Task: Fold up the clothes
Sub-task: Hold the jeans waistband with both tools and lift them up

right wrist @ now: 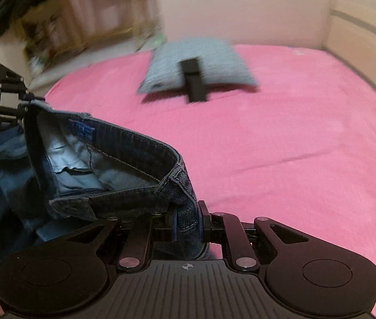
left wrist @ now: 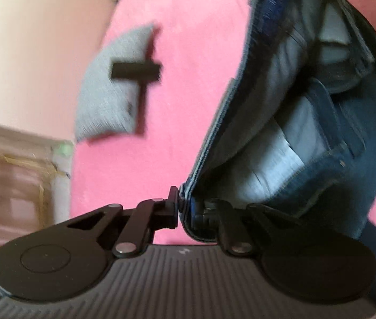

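A pair of dark blue jeans (right wrist: 113, 154) hangs above the pink bed, its waistband stretched between my two grippers with the pale pocket linings showing inside. My right gripper (right wrist: 188, 226) is shut on one side of the waistband, denim pinched between its pads. My left gripper (left wrist: 185, 207) is shut on the opposite side of the waistband; it also shows at the far left of the right wrist view as the left gripper (right wrist: 27, 103). In the left wrist view the jeans (left wrist: 294, 111) rise up and to the right from the jaws.
The pink bedspread (right wrist: 281, 146) covers a wide bed. A grey pillow (right wrist: 198, 63) with a black remote-like bar (right wrist: 194, 79) leaning on it lies toward the head of the bed. A wooden shelf (right wrist: 86, 18) and pale walls stand behind it.
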`<state>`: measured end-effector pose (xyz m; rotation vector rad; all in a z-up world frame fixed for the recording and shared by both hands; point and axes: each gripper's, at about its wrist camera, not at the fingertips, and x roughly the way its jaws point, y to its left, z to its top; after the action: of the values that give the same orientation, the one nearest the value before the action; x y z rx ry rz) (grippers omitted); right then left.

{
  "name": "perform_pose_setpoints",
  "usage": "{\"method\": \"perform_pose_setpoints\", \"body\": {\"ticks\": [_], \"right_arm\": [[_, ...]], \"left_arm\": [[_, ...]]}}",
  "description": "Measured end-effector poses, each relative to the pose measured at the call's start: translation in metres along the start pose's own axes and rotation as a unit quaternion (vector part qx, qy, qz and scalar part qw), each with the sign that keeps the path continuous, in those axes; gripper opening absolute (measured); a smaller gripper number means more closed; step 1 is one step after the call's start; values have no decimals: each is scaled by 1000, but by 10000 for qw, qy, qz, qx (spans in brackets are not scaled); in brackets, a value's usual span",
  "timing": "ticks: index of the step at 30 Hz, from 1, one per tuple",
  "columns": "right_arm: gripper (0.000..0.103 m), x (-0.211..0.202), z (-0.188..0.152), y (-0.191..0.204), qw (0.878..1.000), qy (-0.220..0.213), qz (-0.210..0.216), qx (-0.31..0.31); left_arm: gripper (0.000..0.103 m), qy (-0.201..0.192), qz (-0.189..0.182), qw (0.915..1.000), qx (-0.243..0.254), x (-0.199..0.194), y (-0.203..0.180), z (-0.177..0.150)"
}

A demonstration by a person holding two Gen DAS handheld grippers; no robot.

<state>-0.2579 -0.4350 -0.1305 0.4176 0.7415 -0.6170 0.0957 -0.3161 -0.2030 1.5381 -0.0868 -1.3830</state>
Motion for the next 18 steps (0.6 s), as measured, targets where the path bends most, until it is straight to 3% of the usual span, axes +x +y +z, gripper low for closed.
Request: {"method": "perform_pose_setpoints", "body": {"ticks": [4, 10, 14, 18], "right_arm": [[11, -66, -10, -44, 9959, -357, -504, 665], [11, -143, -36, -135, 9796, -811, -1169, 1417], [11, -165, -54, -230, 9679, -983, -1456, 1795], [11, -161, -73, -348, 9612, -802, -1630, 2076]], "left_arm": [[7, -659, 100, 9971, 361, -25, 42, 73], [7, -1660, 115, 9808, 1015, -44, 73, 232], [7, -2017, 48, 9711, 1272, -38, 69, 357], [7, -2094, -207, 9663, 1484, -11, 45, 483]]}}
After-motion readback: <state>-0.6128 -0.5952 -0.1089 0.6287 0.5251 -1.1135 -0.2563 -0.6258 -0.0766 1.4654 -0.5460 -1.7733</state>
